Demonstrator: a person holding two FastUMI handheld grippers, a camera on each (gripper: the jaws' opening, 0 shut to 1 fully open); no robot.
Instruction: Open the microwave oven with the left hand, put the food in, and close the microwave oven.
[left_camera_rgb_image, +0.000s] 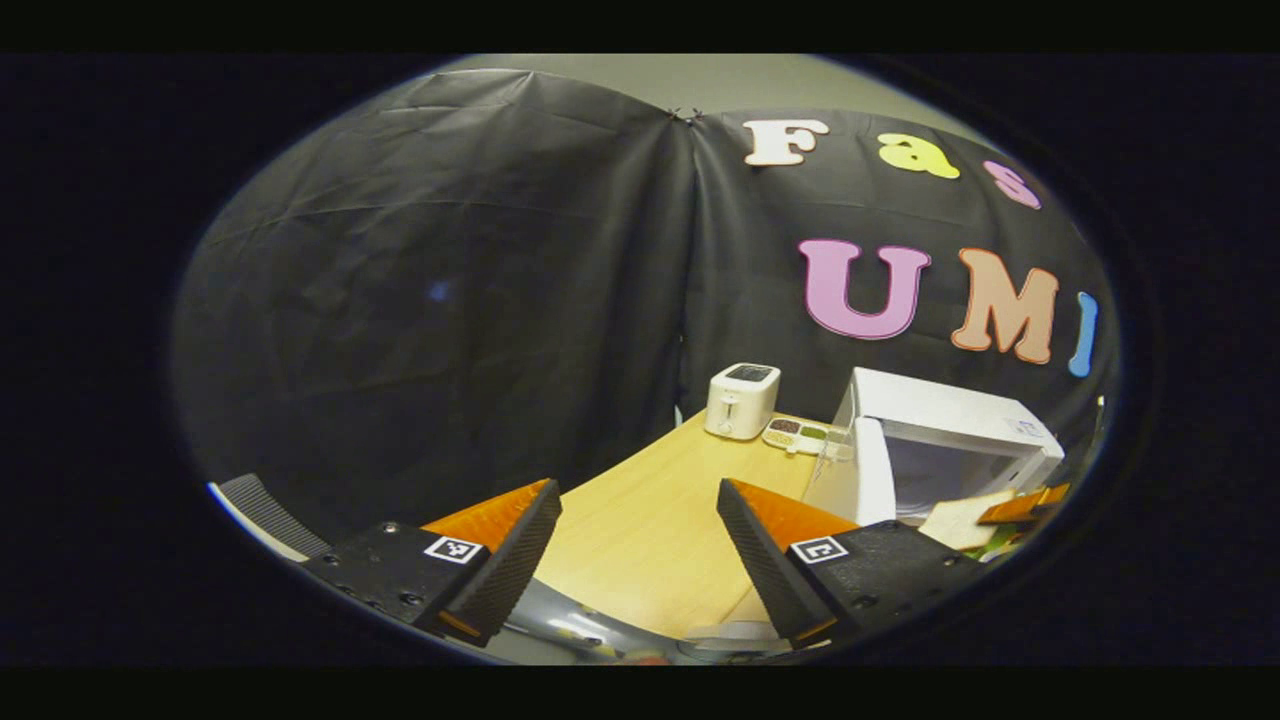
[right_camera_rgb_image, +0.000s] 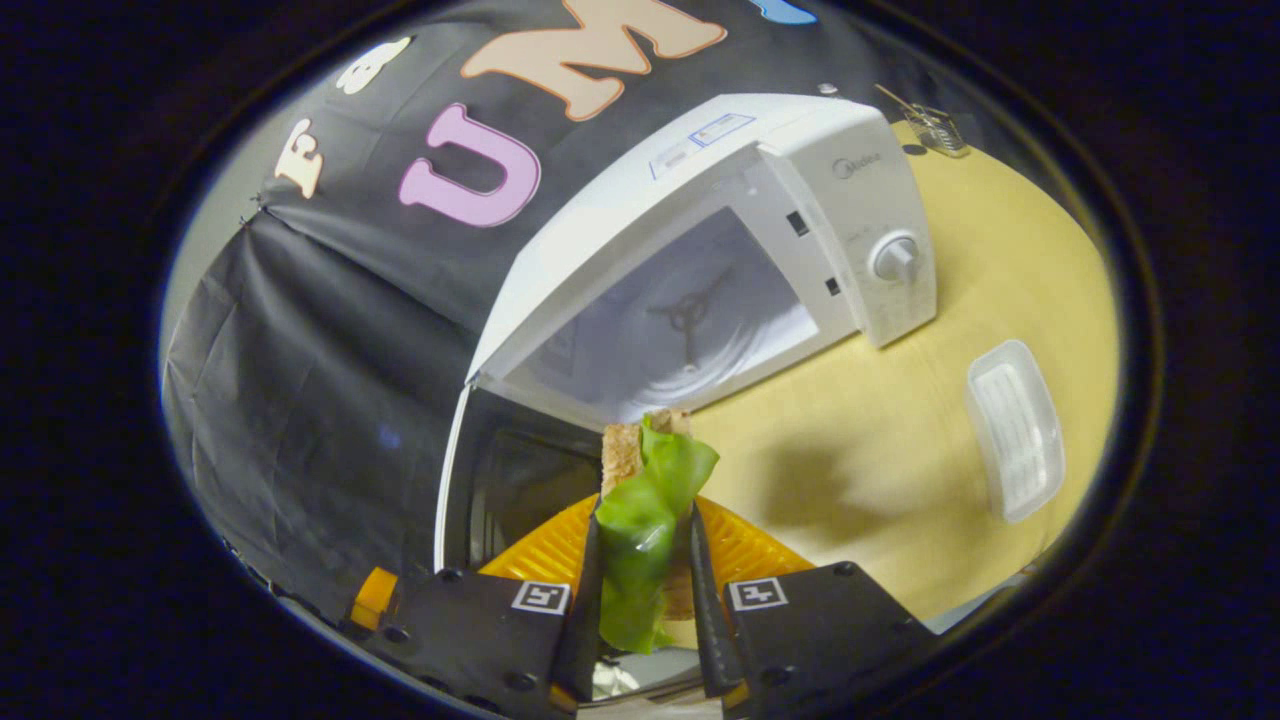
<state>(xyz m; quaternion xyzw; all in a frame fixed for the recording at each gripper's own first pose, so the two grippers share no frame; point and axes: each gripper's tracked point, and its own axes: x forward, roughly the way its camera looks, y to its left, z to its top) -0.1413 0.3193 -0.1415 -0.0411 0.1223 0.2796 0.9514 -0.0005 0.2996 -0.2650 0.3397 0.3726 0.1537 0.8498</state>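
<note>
With the microwave oven (right_camera_rgb_image: 700, 250) door already swung wide, the right tongs (right_camera_rgb_image: 645, 590) clamp what looks like a lettuce sandwich (right_camera_rgb_image: 650, 500) just before the cavity, the left tongs (left_camera_rgb_image: 640, 560) gape empty over the bench (left_camera_rgb_image: 640, 520), so loading and closing remain.

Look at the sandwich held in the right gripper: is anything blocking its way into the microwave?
Nothing visible blocks it. The microwave stands with its door swung open, and its cavity lies bare just ahead of the sandwich clamped in the right gripper. The left gripper hangs open, off to the side.
</note>
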